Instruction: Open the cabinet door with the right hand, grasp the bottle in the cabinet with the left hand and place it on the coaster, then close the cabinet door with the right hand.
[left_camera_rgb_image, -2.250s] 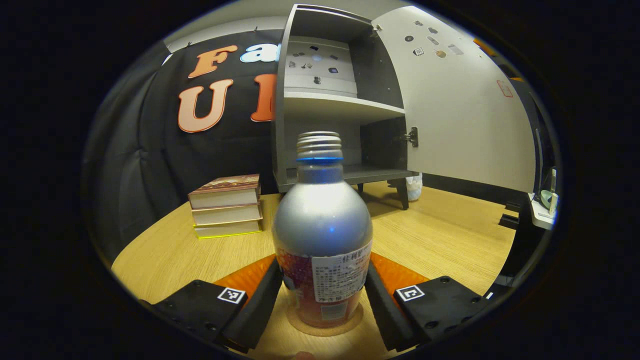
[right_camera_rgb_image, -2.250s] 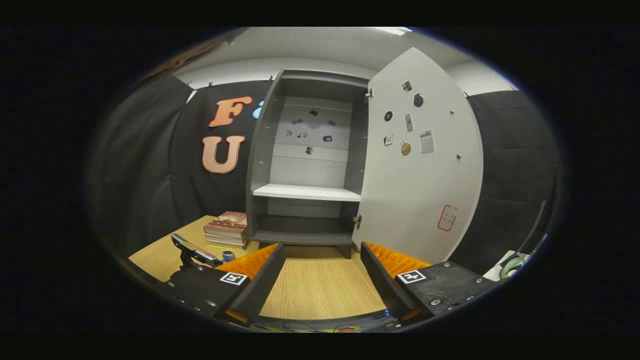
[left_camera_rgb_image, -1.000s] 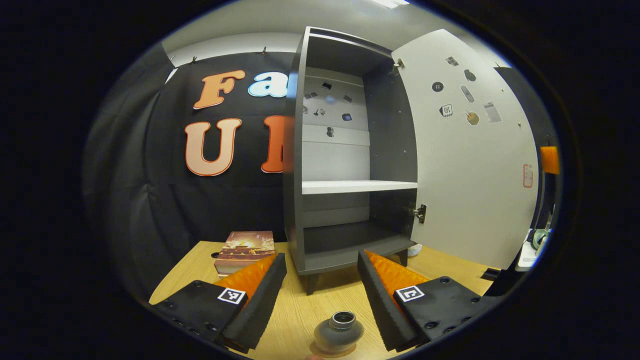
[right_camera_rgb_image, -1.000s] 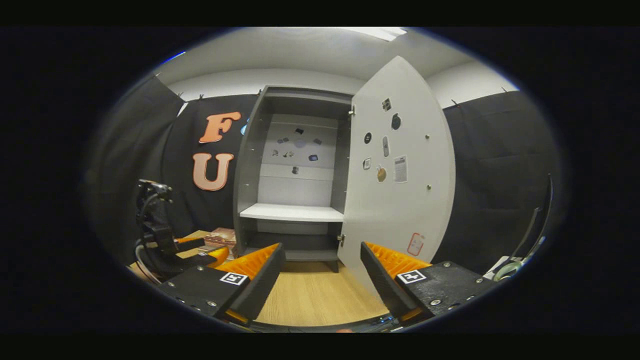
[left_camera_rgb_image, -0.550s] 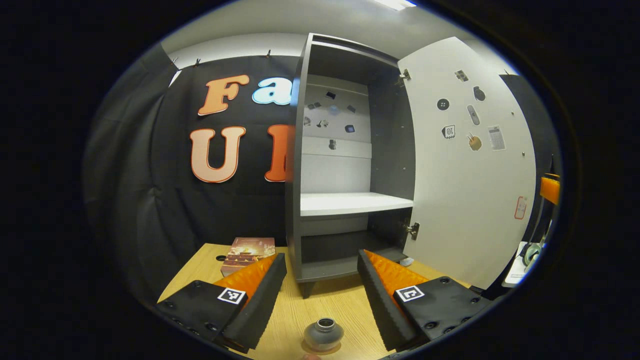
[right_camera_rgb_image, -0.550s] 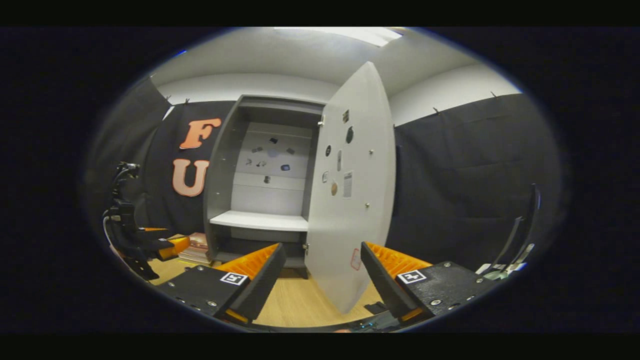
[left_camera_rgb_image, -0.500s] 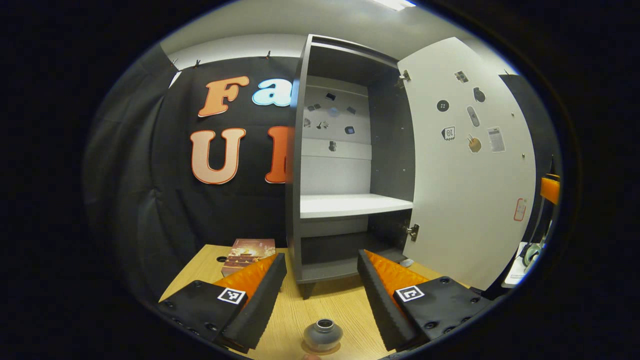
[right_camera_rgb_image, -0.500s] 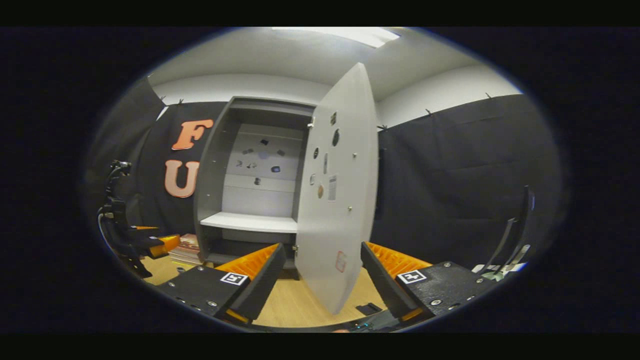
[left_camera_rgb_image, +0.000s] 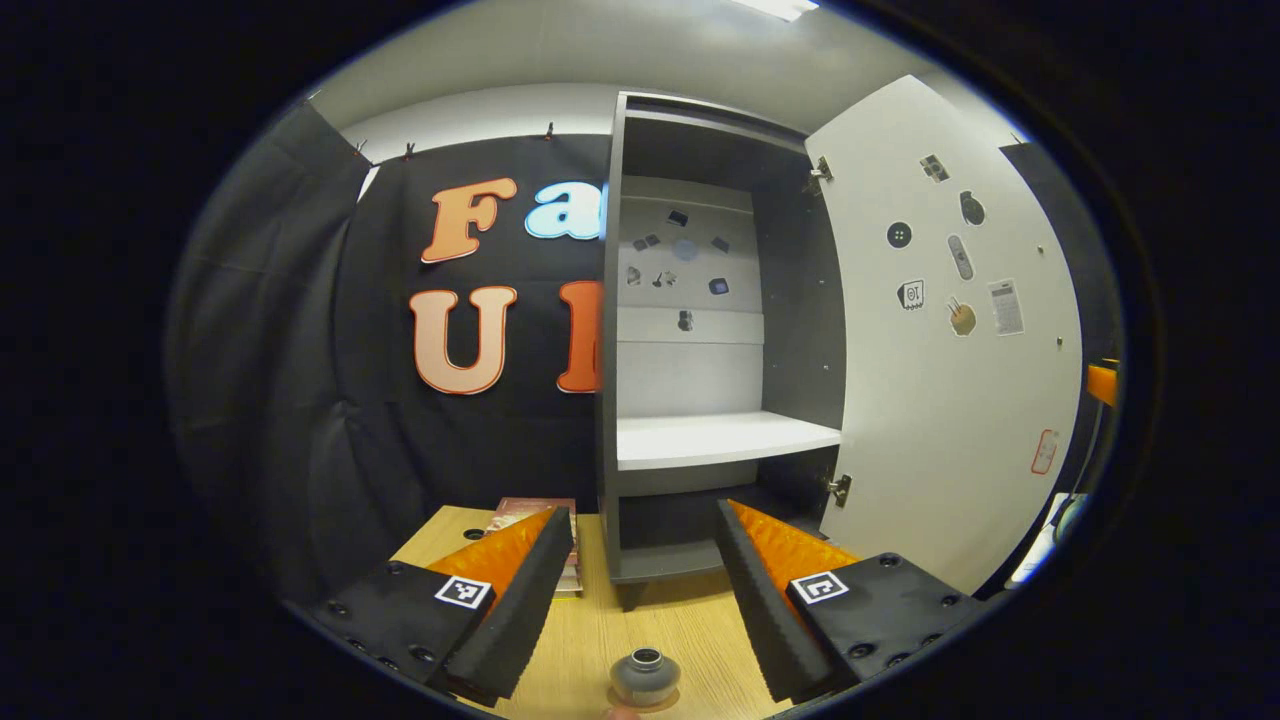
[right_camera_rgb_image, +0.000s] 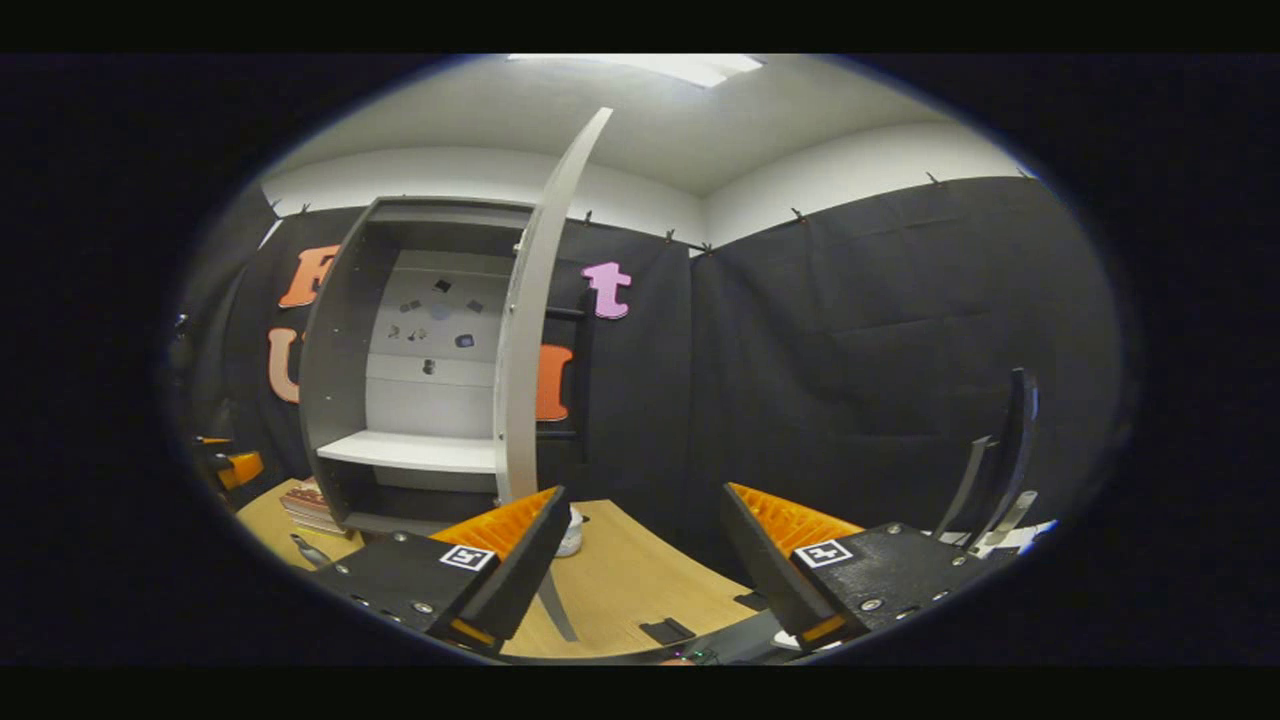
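The silver bottle (left_camera_rgb_image: 645, 676) stands upright on the round coaster (left_camera_rgb_image: 672, 700) on the wooden table, seen from above at the bottom of the left gripper view. My left gripper (left_camera_rgb_image: 640, 520) hangs above and behind it, open, nothing between its fingers. The grey cabinet (left_camera_rgb_image: 700, 440) stands open and its shelves are bare. Its white door (left_camera_rgb_image: 950, 380) is swung out to the right. In the right gripper view the door (right_camera_rgb_image: 530, 330) appears edge-on, just left of my open right gripper (right_camera_rgb_image: 642, 495), which holds nothing. The left gripper (right_camera_rgb_image: 235, 465) shows at the far left.
A stack of books (left_camera_rgb_image: 535, 508) lies on the table left of the cabinet. A small white object (right_camera_rgb_image: 568, 535) sits by the cabinet's foot behind the door. Small black items (right_camera_rgb_image: 665, 630) lie near the table's front edge. Black cloth walls the booth.
My left gripper let go of the bottle on the coaster, then rose and drew back. My right gripper swung round to the right, so the door now appears edge-on.
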